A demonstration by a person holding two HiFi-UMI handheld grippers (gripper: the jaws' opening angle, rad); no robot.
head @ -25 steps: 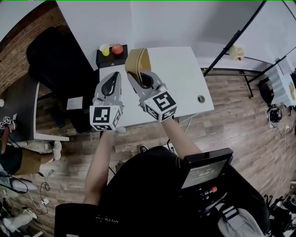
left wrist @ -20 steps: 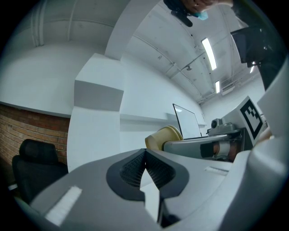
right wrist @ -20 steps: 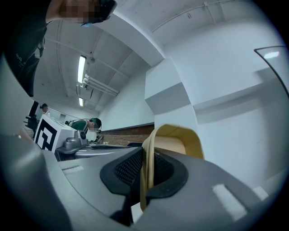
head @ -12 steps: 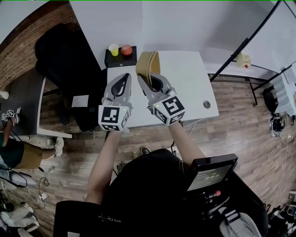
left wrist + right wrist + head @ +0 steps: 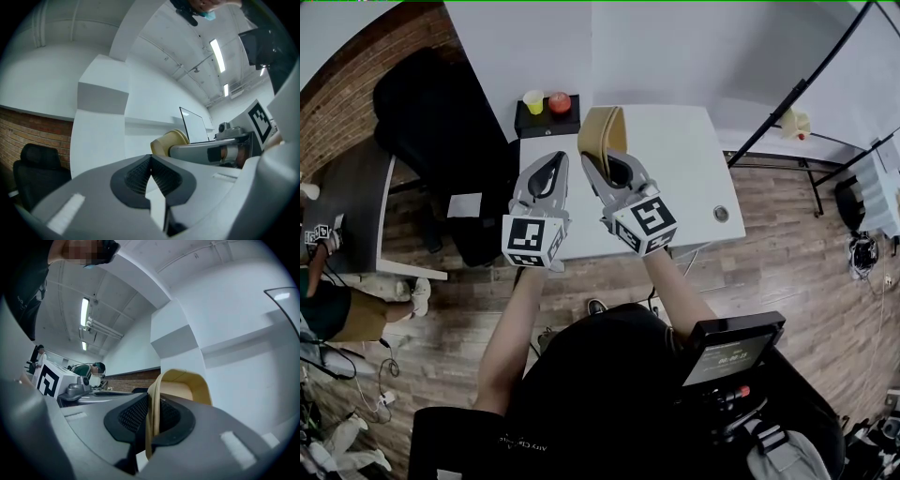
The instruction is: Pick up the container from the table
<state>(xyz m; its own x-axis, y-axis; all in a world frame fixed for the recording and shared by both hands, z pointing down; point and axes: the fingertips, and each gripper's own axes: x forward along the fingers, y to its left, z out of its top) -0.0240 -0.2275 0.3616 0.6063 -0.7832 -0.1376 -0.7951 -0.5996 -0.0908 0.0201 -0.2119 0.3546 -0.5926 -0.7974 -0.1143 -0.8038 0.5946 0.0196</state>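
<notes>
Hardly anything has moved since the earlier frames: both grippers sit where they were, and only the head view's framing has slid a touch. The right gripper (image 5: 604, 167) has its jaws nearly together, pinching one thin wall of the tan container (image 5: 602, 131), which stands on edge at 12 o'clock from the tips, seemingly lifted clear of the white table (image 5: 680, 178) below it. The left gripper (image 5: 150, 161) is closed on nothing, parked just beside at 9 o'clock of the right one. And that's the worry: it's a one-wall pinch, so the container's body hangs out past the pads and could swivel or slide loose on a quick swing, and a nudge from the idle left gripper so close by could knock it askew. Both forearms reach forward from the body, grippers roughly level, noses a shade up, marker cubes facing back, the right angled toward 11 o'clock, the left toward 1.
</notes>
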